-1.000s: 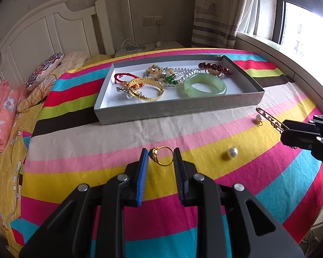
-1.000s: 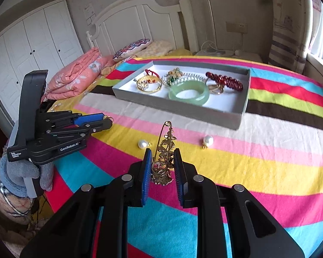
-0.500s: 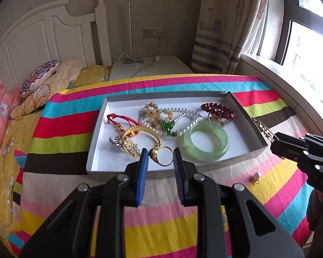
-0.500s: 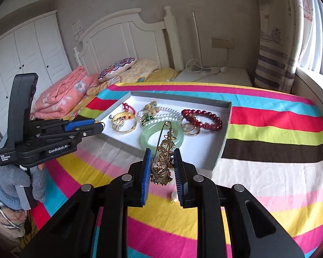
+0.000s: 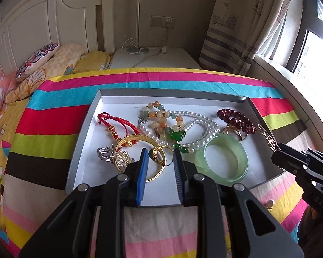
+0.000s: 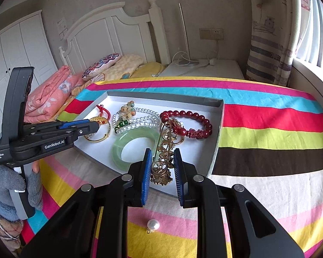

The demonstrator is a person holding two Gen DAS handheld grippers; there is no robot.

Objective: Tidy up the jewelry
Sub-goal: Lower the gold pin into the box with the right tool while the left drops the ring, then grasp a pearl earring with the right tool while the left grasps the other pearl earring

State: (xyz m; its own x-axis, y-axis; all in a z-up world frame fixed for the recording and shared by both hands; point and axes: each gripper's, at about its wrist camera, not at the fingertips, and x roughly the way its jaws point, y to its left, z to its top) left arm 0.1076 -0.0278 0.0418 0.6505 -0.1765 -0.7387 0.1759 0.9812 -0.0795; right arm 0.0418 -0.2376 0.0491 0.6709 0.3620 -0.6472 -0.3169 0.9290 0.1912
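Note:
A grey tray point(image 5: 81, 148) point(image 6: 217, 146) with a white floor lies on the striped bedspread. It holds a green jade bangle point(image 5: 225, 158) point(image 6: 137, 142), pearl necklace point(image 5: 200, 126), dark red bead bracelet point(image 5: 236, 118) point(image 6: 196, 116), gold bangle point(image 5: 137, 139), red cord bracelet point(image 5: 116, 120) and silver brooch point(image 5: 112, 155). My left gripper point(image 5: 159, 159) is shut on a gold ring with a green stone point(image 5: 158, 155), above the tray's near part. My right gripper point(image 6: 161, 165) is shut on a long gold pin brooch point(image 6: 163, 152), over the tray's near right corner.
A loose pearl earring point(image 6: 153, 225) point(image 5: 269, 203) lies on the bedspread in front of the tray. Pillows point(image 5: 38, 59) and a folded pink quilt point(image 6: 51, 92) sit by the white headboard. A nightstand point(image 5: 155, 60) with cables stands behind the bed; the window sill runs along the right.
Both grippers have carried their pieces forward from over the bare bedspread to above the tray. The loose pearls now lie behind the fingertips, near the frames' lower edges.

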